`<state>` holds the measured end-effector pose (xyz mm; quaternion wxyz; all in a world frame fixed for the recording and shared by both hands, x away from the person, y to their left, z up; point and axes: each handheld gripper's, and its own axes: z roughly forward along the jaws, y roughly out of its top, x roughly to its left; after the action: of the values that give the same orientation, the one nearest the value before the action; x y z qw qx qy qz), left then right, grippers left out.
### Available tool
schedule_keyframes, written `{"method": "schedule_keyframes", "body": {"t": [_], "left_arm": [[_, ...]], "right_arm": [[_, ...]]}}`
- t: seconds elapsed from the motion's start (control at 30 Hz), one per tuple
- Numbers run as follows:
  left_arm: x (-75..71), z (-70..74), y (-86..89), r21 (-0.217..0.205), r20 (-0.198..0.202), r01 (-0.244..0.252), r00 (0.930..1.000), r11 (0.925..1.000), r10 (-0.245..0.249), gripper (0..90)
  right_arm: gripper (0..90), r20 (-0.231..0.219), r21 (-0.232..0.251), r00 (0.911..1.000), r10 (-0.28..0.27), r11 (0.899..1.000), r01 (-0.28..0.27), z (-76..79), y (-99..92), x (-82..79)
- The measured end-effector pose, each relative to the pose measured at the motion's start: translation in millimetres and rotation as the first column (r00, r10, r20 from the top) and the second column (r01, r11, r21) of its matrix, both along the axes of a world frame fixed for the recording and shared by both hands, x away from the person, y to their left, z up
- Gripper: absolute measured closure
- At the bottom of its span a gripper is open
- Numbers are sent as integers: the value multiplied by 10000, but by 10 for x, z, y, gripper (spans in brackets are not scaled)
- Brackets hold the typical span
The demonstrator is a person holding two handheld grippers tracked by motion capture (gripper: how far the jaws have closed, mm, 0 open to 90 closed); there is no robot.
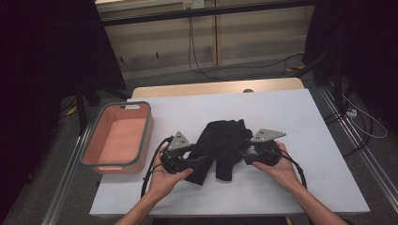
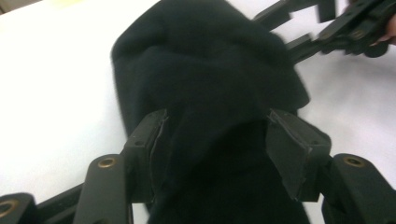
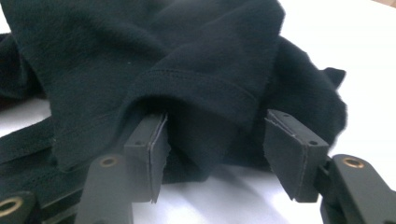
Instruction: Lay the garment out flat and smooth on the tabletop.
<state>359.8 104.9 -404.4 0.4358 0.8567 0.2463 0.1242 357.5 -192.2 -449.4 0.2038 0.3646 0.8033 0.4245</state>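
A crumpled black garment (image 1: 220,140) lies on the middle of the white table (image 1: 291,112). My left gripper (image 1: 198,162) reaches into its left side; in the left gripper view the black cloth (image 2: 210,84) bulges between the parted jaws of my left gripper (image 2: 215,140), and the pads do not pinch it. At the garment's right side is my right gripper (image 1: 244,155). In the right gripper view a stitched hem (image 3: 196,84) drapes over one pad (image 3: 156,149), and my right gripper (image 3: 215,144) stands open. The right gripper (image 2: 341,28) also appears beyond the cloth.
A salmon-pink bin with a grey rim (image 1: 146,136) stands at the table's left edge, nothing visible inside. Bare white surface surrounds the garment, widest at the back and right. Cables (image 1: 202,65) run over the floor behind the table.
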Motion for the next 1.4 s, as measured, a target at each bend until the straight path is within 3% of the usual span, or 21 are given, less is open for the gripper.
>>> {"method": "schedule_keyframes", "body": {"t": [0.1, 0.17, 0.23, 0.33, 0.6, 0.7, 0.9, 1.03, 1.1, 1.17, 1.23, 1.3, 1.4], "left_arm": [[-7, -20, -70, 203, -11, 133, 9999, 9997, -133, 404], [-5, -30, -109, 197, -7, 214, 9998, 9996, -214, 404], [-11, -18, -135, 227, 6, 188, 9998, 9996, -188, 399], [-27, 10, -163, 235, 35, 276, 9996, 9993, -277, 380], [53, 32, -252, 373, 221, 374, 9990, 9986, -382, 324], [117, 25, -285, 285, 117, 174, 9998, 9994, -177, 273], [226, 7, -319, 312, 145, -183, 9997, 9993, 179, 194], [308, -33, -336, 412, 45, -477, 9989, 9980, 476, 173], [351, -65, -327, 619, 53, -598, 9982, 9963, 596, 243], [388, -104, -309, 569, -68, -630, 9980, 9964, 635, 437], [406, -108, -281, 735, -42, -584, 9983, 9956, 588, 687], [409, -89, -248, 781, -49, -620, 9980, 9950, 625, 768], [402, -35, -170, 513, -78, -736, 9972, 9960, 741, 787]], "right_arm": [[444, -46, -75, 10000, 57, 10000, -57, -24, 67, 41], [595, -83, -7, 9997, 233, 9997, -234, -28, 102, 75], [743, 156, 26, 9992, 378, 9993, -378, 6, 145, 84], [851, 398, 370, 9973, 617, 9973, -632, 121, 201, 105], [868, 1198, 767, 9893, 838, 9927, -934, 427, 392, 241], [869, 1368, 888, 9869, 857, 9912, -984, 512, 482, 329], [868, 1544, 1235, 9846, 818, 9872, -1014, 635, 632, 479], [859, 1424, 1278, 9856, 912, 9857, -1097, 618, 703, 503], [829, 1284, 1300, 9872, 942, 9853, -1109, 571, 706, 507], [763, 1151, 1301, 9895, 879, 9862, -1027, 527, 691, 506], [655, 1096, 1281, 9910, 767, 9876, -906, 506, 658, 499], [606, 1056, 1272, 9921, 682, 9885, -815, 512, 603, 481], [498, 1054, 1481, 9933, 477, 9869, -631, 536, 483, 435]]}}
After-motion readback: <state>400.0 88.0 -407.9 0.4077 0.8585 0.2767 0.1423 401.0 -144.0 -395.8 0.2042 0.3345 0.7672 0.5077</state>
